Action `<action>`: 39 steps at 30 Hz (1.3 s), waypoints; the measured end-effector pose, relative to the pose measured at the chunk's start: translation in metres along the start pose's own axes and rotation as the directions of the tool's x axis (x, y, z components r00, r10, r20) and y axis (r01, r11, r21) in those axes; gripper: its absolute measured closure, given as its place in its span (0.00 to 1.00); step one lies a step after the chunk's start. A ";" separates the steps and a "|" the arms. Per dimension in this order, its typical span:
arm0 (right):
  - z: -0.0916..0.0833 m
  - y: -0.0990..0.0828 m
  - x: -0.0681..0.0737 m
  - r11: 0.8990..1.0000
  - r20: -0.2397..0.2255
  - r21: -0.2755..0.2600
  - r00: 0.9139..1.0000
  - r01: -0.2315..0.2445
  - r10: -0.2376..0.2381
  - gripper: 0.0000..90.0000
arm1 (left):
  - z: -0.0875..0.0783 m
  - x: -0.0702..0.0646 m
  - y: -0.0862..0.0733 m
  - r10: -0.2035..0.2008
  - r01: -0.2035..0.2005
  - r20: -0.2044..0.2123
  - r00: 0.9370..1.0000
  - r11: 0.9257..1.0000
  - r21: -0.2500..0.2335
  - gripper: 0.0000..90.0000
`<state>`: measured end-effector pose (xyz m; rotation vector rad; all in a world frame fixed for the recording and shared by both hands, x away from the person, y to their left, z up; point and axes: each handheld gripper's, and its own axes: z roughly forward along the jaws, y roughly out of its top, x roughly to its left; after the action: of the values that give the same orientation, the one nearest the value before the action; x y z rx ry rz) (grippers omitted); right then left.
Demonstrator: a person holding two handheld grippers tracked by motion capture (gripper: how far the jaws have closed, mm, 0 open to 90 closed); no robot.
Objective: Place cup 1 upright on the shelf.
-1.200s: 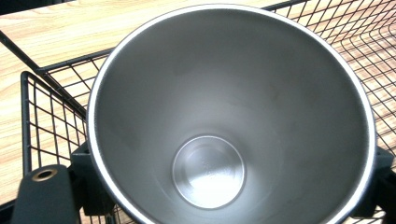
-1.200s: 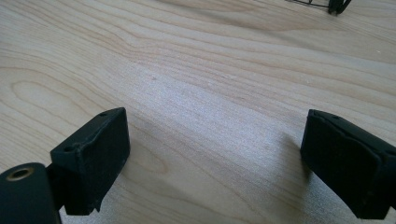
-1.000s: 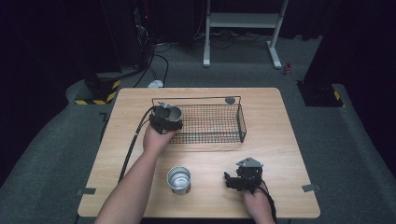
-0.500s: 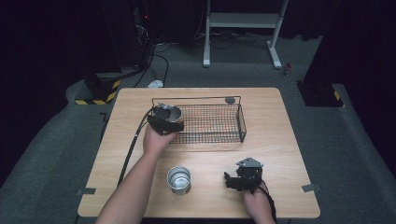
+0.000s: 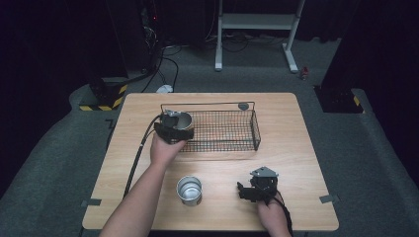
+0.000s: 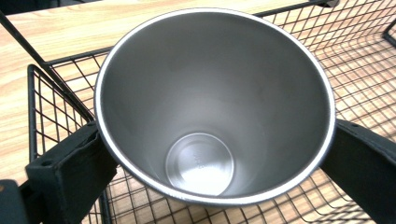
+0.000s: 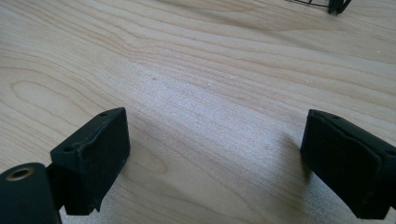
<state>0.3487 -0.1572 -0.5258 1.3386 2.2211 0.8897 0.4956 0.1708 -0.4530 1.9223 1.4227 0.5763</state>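
- Your left gripper [image 5: 179, 129] has just been opening its jaws around the shiny tapered stainless-steel cup [image 6: 215, 105]. In the left gripper view they now stand spread, one at either side of the cup's rim, with the cup between them and no longer squeezed.
- That cup stands upright at the left end of the black wire-mesh basket [image 5: 232, 132], mouth up; the mesh floor shows beneath and around it. I'd judge it delivered.
- From the high view, your left hand [image 5: 165, 149] sits much as it did a second ago at the basket's left end, so the change is in the jaws alone.
- Your right gripper [image 5: 242, 190] rests on the pale wooden table [image 5: 296, 143], jaws wide apart with nothing between them but bare wood.
- A second steel cup [image 5: 189, 190] stands upright on the table near you, well apart from the basket. It looks like the next one to fetch, once you lift the left gripper clear without tipping the first.
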 end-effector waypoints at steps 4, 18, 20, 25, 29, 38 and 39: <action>0.000 0.000 0.000 1.000 0.000 0.000 1.000 0.000 0.000 0.09 | -0.003 0.000 -0.001 -0.011 0.011 0.016 1.000 1.000 0.005 0.01; 0.000 0.000 0.000 1.000 0.000 0.001 1.000 0.000 0.000 0.09 | -0.016 0.006 -0.002 0.015 -0.015 0.004 1.000 1.000 -0.011 0.00; 0.000 0.000 0.000 1.000 0.000 0.001 1.000 0.000 0.000 0.09 | -0.018 0.007 -0.003 0.017 -0.017 0.007 1.000 1.000 -0.014 0.00; 0.000 0.000 0.000 1.000 0.000 0.001 1.000 0.000 0.000 0.09 | -0.021 0.009 -0.006 0.020 -0.020 0.011 1.000 1.000 -0.019 0.00; 0.000 0.000 0.000 1.000 -0.001 0.001 1.000 0.000 0.000 0.09 | -0.024 0.009 -0.007 0.018 -0.017 0.025 1.000 1.000 -0.019 0.00; 0.000 0.000 0.000 1.000 -0.001 0.001 1.000 0.000 0.000 0.09 | -0.037 0.013 -0.007 0.032 -0.031 0.026 0.999 0.999 -0.036 0.00; 0.000 0.000 0.000 1.000 -0.002 0.001 1.000 -0.001 0.001 0.09 | -0.038 0.014 -0.008 0.033 -0.032 0.026 0.999 0.999 -0.037 0.00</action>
<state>0.3486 -0.1570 -0.5257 1.3401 2.2228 0.8901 0.4685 0.1949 -0.4337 1.9208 1.3577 0.5863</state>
